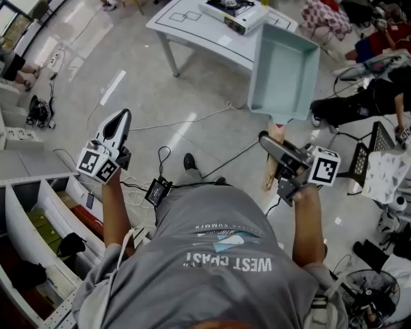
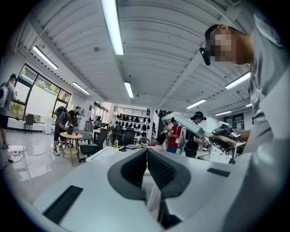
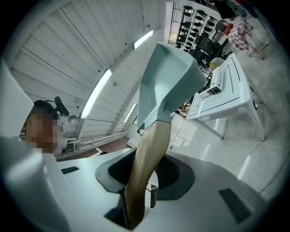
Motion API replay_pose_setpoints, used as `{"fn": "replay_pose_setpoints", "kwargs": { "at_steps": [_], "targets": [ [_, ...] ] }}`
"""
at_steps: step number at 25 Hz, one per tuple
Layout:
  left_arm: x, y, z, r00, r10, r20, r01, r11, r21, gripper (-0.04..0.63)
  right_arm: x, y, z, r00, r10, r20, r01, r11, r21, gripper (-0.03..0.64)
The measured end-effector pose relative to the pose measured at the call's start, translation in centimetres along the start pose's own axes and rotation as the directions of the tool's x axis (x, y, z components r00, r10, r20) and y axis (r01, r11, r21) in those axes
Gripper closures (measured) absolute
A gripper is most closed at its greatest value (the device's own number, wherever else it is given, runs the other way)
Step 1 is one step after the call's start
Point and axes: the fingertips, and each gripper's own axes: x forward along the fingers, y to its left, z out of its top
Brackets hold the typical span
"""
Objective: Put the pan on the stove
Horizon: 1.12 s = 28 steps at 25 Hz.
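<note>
A pale teal square pan (image 1: 286, 71) with a wooden handle (image 1: 272, 168) is held up in the air at the right of the head view. My right gripper (image 1: 273, 146) is shut on that handle, and the pan tilts away from me. In the right gripper view the handle (image 3: 147, 167) runs up between the jaws of the right gripper (image 3: 147, 177) to the pan (image 3: 165, 86). A portable stove (image 1: 234, 13) stands on a white table (image 1: 186, 29) some way ahead. My left gripper (image 1: 119, 123) is raised at the left, shut and empty, with its jaws meeting in the left gripper view (image 2: 146, 156).
Cables and a small black device (image 1: 157, 191) lie on the floor in front of my feet. White shelving (image 1: 38, 212) runs along the left. People and bags crowd the far right, with a fan (image 1: 376, 299) at the lower right. Office chairs (image 2: 93, 140) stand in the distance.
</note>
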Motion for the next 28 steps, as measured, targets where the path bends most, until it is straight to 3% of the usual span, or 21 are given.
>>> {"fn": "replay_pose_setpoints", "kwargs": {
  "at_steps": [21,28],
  "targets": [
    [10.1,13.6,2.1,0.979,-0.201,0.015,0.201,0.979,-0.019,0.595,12.3,-3.8,6.8,0.985,-0.092,0.145,0.092,0.996,0.002,0.486],
    [10.9,16.2,2.0,0.976,-0.217,0.025,0.218,0.975,-0.034,0.595,14.4,-4.8,8.2,0.979,-0.112,0.167,0.111,0.994,0.017,0.486]
  ]
}}
